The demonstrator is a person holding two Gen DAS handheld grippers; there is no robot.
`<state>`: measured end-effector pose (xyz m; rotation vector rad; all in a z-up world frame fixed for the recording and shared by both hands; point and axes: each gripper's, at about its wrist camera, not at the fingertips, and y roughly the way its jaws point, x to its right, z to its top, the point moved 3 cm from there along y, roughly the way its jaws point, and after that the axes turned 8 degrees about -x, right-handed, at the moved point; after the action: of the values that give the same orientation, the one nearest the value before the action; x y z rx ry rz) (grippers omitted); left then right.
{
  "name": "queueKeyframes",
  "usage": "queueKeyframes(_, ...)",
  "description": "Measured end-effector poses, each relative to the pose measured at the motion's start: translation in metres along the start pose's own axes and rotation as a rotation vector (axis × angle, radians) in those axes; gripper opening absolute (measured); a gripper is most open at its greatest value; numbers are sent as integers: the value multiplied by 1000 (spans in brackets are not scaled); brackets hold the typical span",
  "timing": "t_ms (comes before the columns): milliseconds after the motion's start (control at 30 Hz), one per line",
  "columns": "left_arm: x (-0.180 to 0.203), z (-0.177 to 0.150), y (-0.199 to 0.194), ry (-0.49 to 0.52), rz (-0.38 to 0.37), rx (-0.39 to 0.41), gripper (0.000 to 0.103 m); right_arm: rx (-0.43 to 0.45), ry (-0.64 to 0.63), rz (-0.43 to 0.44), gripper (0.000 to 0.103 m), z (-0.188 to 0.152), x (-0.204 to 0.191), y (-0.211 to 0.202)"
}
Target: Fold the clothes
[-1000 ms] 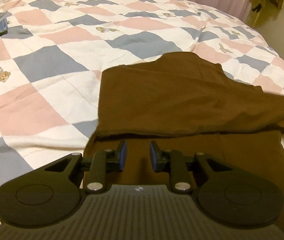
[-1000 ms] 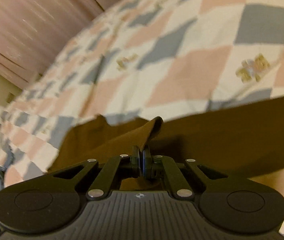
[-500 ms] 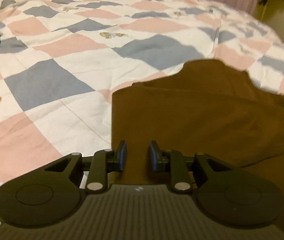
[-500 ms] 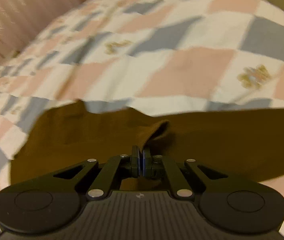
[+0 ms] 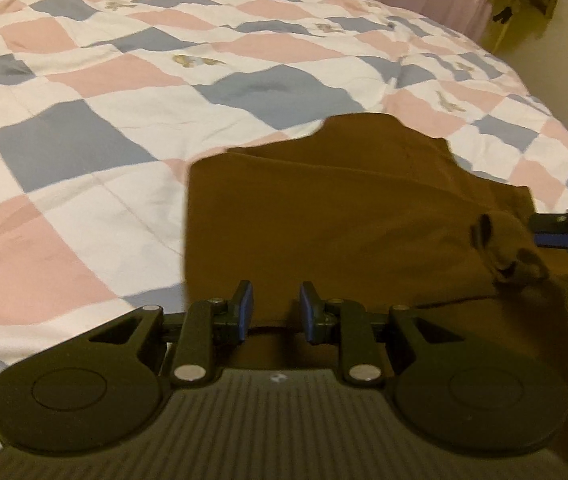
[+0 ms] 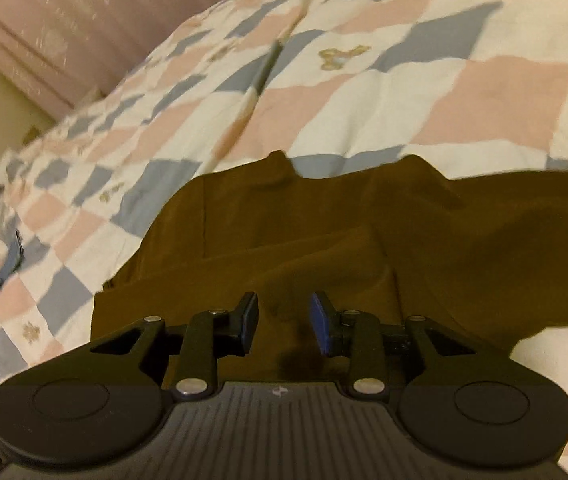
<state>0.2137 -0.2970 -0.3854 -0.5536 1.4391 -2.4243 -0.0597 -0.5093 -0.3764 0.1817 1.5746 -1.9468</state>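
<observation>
Since a second ago we have carried the flap across and our right jaws have just been opening, letting it go. From the left: our left gripper (image 5: 271, 306) hovers over the near edge of the brown garment (image 5: 324, 216), jaws slightly spread, pinching nothing. That garment lies folded on the checked quilt (image 5: 83, 128). Our right gripper (image 6: 284, 322) stands spread above it. The bunched right edge could slump open, we judge.
</observation>
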Motion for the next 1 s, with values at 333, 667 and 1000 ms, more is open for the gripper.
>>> queueKeyframes(333, 87, 20, 5, 211, -184, 38, 16, 15, 15, -45, 22, -15, 21, 14)
queueKeyframes(667, 209, 43, 71, 397, -219, 40, 16, 94, 230, 7, 32, -32, 108, -56)
queueKeyframes(1000, 220, 42, 85, 333, -116, -36, 17, 318, 530, -246, 44, -60, 295, -198)
